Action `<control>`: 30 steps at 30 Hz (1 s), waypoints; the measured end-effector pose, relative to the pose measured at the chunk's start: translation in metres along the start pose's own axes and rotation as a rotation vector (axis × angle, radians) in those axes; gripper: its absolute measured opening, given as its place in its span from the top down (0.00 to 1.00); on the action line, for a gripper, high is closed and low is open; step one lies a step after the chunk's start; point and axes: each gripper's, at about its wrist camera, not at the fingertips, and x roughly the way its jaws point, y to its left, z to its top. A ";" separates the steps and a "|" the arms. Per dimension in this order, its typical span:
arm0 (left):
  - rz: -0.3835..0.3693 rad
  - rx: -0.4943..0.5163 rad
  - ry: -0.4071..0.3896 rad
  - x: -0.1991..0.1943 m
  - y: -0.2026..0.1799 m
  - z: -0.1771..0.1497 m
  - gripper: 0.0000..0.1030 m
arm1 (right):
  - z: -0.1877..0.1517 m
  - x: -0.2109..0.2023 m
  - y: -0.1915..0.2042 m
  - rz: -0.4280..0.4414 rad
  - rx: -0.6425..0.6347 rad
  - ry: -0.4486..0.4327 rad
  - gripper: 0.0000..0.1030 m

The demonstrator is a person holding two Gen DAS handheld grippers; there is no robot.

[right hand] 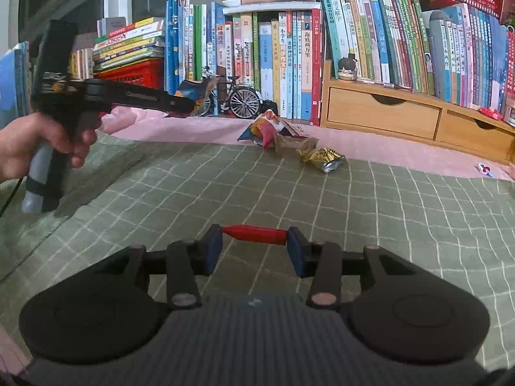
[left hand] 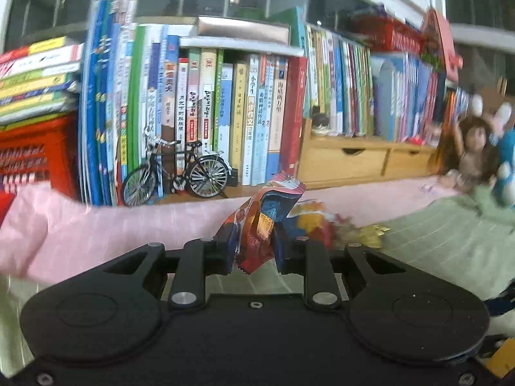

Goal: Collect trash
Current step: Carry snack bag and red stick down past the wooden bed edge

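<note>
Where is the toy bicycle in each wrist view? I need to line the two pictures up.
Left wrist view: toy bicycle stands left of centre, at the foot of the books, above the pink cloth.
Right wrist view: toy bicycle sits top centre, its front part hidden behind the left gripper.
Shared landmark: the wooden drawer unit, right of the bicycle.

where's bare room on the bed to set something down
The green checked blanket lies bare between the right tool and the wrapper pile. The pink sheet has a bare strip before the wooden drawers. It is crowded around the wrappers and toy bicycle.
</note>
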 end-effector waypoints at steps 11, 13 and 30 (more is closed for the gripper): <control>0.077 -0.126 0.010 -0.109 -0.007 -0.032 0.78 | -0.007 -0.053 0.007 0.079 0.044 0.015 0.53; 0.105 -0.141 0.007 -0.129 -0.009 -0.040 0.78 | -0.010 -0.064 0.009 0.091 0.046 0.017 0.53; 0.043 -0.095 -0.016 -0.256 -0.065 -0.092 0.78 | -0.041 -0.131 0.032 0.062 0.065 0.020 0.53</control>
